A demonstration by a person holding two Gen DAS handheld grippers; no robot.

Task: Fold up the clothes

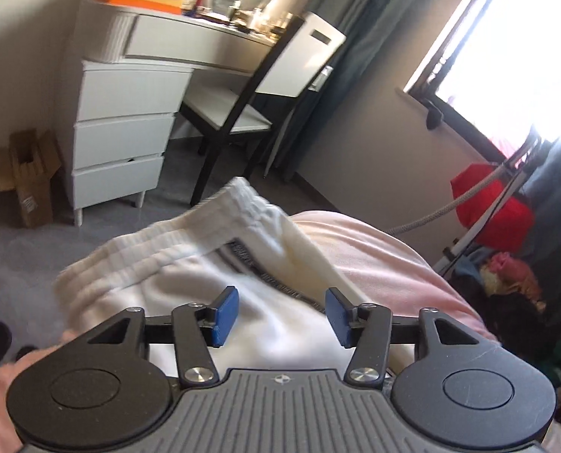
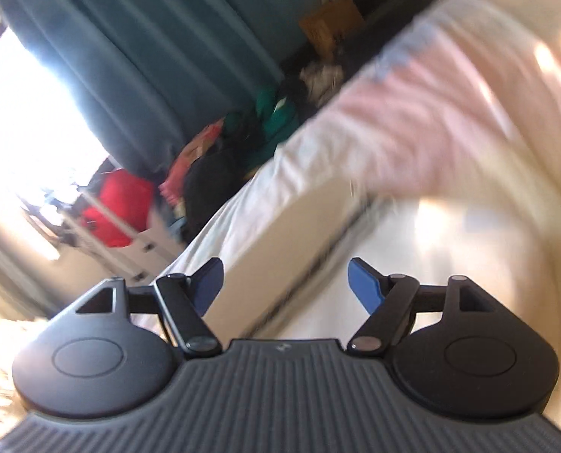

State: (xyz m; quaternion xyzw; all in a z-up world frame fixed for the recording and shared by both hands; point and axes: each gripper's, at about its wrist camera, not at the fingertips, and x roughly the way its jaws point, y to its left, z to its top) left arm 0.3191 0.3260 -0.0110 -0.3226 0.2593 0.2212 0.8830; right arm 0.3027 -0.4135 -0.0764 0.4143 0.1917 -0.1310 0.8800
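A white garment (image 1: 204,264) with a ribbed elastic waistband and a dark patterned side stripe lies on a pink-covered bed (image 1: 386,256), its waistband end near the bed's far edge. My left gripper (image 1: 282,315) is open and empty just above the garment's middle. In the blurred right wrist view the same white garment (image 2: 318,234) with its stripe lies ahead of my right gripper (image 2: 286,287), which is open and empty over it. The pink cover (image 2: 431,128) lies beyond.
A white drawer unit (image 1: 121,136), a vanity desk and a dark-framed chair (image 1: 242,113) stand past the bed. A cardboard box (image 1: 31,177) sits on the grey carpet. A red bag (image 1: 488,204) and a clothes pile (image 2: 242,139) lie by the window and teal curtains.
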